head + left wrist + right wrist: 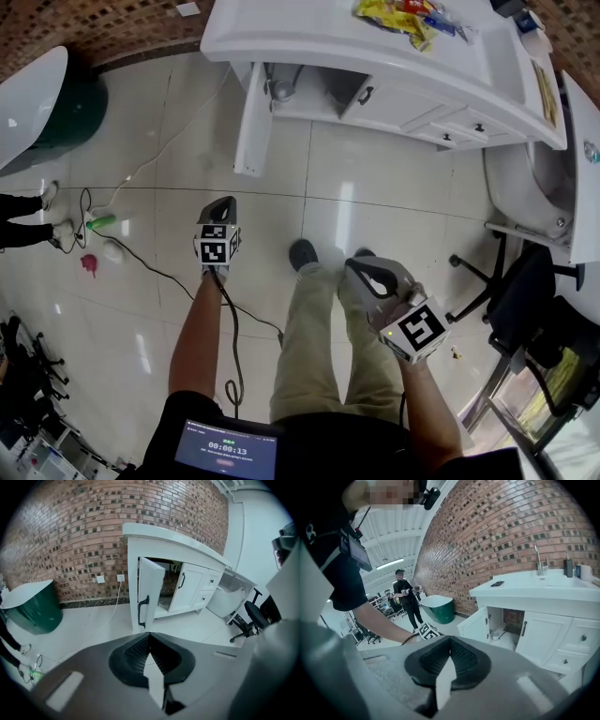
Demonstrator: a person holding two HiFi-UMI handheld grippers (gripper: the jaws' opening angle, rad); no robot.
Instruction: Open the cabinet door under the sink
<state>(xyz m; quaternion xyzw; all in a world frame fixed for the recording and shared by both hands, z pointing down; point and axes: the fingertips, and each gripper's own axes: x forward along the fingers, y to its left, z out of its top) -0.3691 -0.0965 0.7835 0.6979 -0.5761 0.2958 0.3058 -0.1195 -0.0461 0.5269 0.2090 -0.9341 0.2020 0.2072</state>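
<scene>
Bathroom showroom — vanity [159,543], bathtub [33,604] (brick wall [70,536]).

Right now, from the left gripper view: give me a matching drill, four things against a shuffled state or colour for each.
Things:
1. left-hand cabinet door
2. right-hand cabinet door
3. left gripper
4. bathtub

States or colours:
A. dark green outside
B. swung open
C. jaws together, nothing between them
D. closed flat

Pairs: 1-B; 2-D; 3-C; 4-A
</scene>
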